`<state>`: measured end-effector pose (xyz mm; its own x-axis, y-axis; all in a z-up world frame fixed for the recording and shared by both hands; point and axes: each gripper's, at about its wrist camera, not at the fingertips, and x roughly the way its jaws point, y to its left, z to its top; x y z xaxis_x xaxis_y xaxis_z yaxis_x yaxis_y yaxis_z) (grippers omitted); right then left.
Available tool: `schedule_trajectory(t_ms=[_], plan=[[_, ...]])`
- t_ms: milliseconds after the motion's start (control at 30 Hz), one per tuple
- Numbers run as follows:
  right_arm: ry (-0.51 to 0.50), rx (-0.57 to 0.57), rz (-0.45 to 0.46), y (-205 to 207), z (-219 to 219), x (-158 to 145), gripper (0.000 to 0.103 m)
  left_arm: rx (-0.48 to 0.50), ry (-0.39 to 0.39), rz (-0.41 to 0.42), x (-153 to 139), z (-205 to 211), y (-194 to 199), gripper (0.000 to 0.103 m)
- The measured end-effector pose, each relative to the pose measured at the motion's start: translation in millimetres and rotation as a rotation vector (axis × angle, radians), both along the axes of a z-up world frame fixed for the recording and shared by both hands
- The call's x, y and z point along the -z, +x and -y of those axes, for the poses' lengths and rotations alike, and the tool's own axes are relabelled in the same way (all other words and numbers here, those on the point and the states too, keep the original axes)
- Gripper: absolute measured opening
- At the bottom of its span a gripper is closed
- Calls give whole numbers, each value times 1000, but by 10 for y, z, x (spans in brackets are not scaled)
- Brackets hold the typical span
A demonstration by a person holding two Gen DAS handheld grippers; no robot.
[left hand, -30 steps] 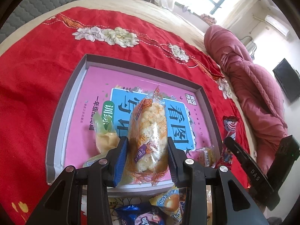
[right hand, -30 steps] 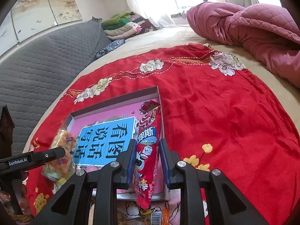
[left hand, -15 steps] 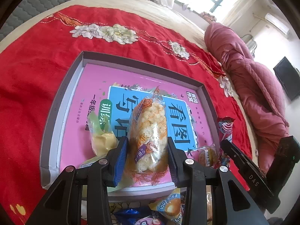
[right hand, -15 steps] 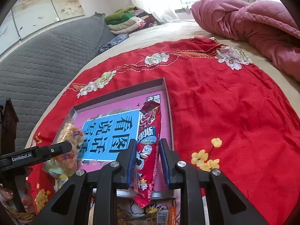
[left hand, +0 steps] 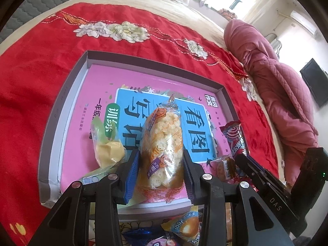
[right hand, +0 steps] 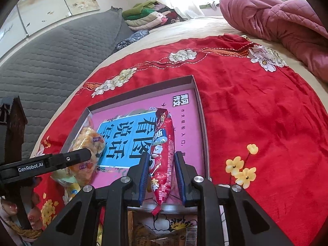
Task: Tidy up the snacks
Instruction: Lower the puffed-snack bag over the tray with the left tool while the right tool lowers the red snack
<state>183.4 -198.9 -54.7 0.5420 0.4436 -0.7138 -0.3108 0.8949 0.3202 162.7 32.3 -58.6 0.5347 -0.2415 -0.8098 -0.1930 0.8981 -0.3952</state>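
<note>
Red bedspread (left hand: 30, 102), tray (left hand: 67, 110); left gripper (left hand: 162, 170) clamps puffed snack pack (left hand: 164, 151), right gripper (right hand: 161, 174) clamps red packet (right hand: 164, 155)

Black two-finger grippers with blue pads

Left gripper (left hand: 162, 170) and right gripper (right hand: 161, 176) show silver screws, blue ribbed pads (left hand: 132, 176); white "GenRobot.AI" and "DAS" lettering marks their sides; painted fingernails (right hand: 30, 218) beside the left gripper.

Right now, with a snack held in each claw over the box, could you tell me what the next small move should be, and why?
Probably lower the left claw a little and release the puffed-rice pack into the box. The pack is clamped between the pads above the pink book cover, beside the yellow-green packet already lying there, so open floor sits just below.
</note>
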Motion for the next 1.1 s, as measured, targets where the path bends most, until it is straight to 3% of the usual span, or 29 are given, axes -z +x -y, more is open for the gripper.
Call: schedule_trajectory(t_ms=[367,1100], plan=[[9,53,-25,50,103,28,25,13,1,-11,13,21,8,41],[10,47,-45,61,101,65,25,21,-13,-39,45,12,19,42]])
